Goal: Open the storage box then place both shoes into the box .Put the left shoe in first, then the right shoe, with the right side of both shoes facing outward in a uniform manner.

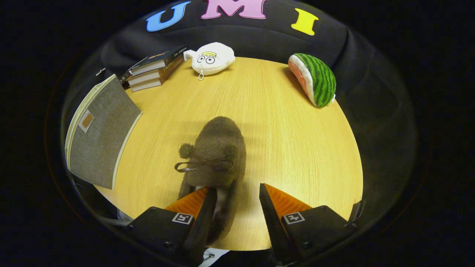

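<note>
A brown fluffy shoe with a pompom and a thin bow lies on the round wooden table, toe pointing away from me. My gripper is open over the shoe's heel end. The left finger sits over the shoe's opening, and the right finger stands just off the shoe's right side, with the shoe's right wall in the gap between them. The grey fabric storage box with cream trim stands to the left of the shoe at the table's edge; I cannot see inside it.
Beyond the box lies a stack of books. A white plush toy rests at the far edge, and a watermelon-slice plush sits at the far right. Bare tabletop stretches right of the shoe.
</note>
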Tool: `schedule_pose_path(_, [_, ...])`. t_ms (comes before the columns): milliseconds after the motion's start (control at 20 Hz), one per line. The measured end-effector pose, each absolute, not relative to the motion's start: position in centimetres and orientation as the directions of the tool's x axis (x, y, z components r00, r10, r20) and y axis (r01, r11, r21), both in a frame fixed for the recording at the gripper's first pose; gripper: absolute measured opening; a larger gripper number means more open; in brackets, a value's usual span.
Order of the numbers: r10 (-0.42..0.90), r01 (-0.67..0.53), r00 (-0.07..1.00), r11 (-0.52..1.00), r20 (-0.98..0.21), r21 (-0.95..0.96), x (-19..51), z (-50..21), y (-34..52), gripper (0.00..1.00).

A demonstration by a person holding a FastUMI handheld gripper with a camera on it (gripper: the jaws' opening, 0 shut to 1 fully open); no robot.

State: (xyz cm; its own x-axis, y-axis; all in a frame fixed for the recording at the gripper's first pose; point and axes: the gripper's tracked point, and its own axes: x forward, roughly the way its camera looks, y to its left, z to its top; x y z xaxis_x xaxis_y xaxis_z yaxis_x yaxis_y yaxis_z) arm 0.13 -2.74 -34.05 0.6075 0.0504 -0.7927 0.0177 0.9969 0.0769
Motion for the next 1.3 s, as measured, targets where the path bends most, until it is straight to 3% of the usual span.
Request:
schedule_pose_path(100, [0.036, 0.01, 0.608, 0.999, -0.793, 0.053, 0.8, -34.6, -3.0, 0.69])
schedule_pose_path(200, [0.048, 0.007, 0.593, 0.998, -0.804, 0.065, 1.0, -35.1, -2.5, 0.53])
schedule_pose_path(350, [0.036, 0.012, 0.588, 0.999, -0.808, 0.053, 1.2, -35.5, -2.4, 0.17])
schedule_pose_path(400, [0.024, 0.023, 0.591, 0.999, -0.806, 0.046, 1.1, -35.3, -2.7, 0.17])
schedule_pose_path(450, [0.024, 0.028, 0.59, 0.998, -0.807, 0.05, 0.9, -35.0, -2.6, 0.06])
schedule_pose_path(950, [0.06, 0.122, 0.611, 0.978, -0.789, 0.168, 0.4, -24.3, -0.7, 0.05])
schedule_pose_path(1300, [0.25, 0.068, 0.66, 0.919, -0.708, 0.388, 2.5, -13.5, 7.3, 0.05])
